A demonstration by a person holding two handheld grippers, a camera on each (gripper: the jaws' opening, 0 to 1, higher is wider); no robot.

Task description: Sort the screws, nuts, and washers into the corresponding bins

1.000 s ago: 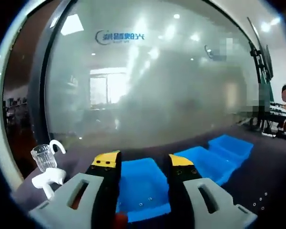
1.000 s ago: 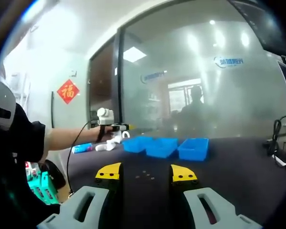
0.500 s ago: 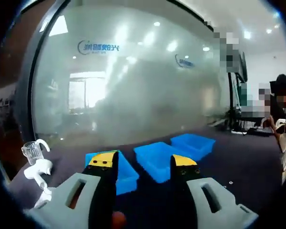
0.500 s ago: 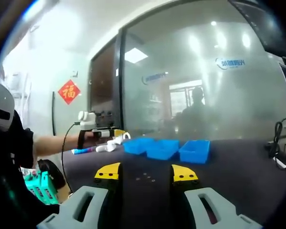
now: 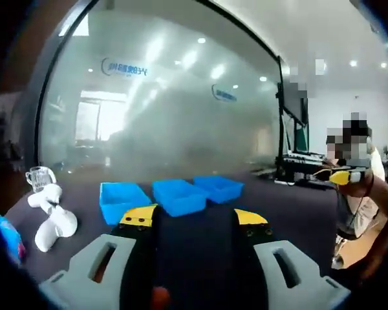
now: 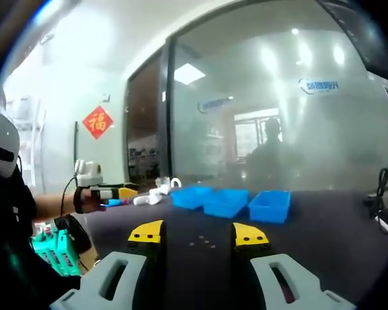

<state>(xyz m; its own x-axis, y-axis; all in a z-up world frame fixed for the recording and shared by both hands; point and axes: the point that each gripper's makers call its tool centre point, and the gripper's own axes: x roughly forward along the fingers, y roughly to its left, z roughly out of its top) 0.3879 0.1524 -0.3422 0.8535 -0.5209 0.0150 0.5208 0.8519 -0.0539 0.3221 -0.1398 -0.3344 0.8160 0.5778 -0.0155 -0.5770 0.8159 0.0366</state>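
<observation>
Three blue bins stand in a row on the dark table, ahead of my left gripper, which is open with nothing between its jaws. In the right gripper view the same bins sit further back. A few small metal parts lie on the table just ahead of my right gripper, also open and holding nothing. The left gripper shows at the far left, held at the table's left end. The right gripper appears at the right, in a person's hand.
A white stand with a clear glass cup sits left of the bins, and a blue tube lies near it. Cables lie at the table's right edge. A frosted glass wall runs behind the table. A green crate is below left.
The left gripper has drawn back from over the bins toward the table's left end, and its view has swung right. The right gripper has barely moved.
</observation>
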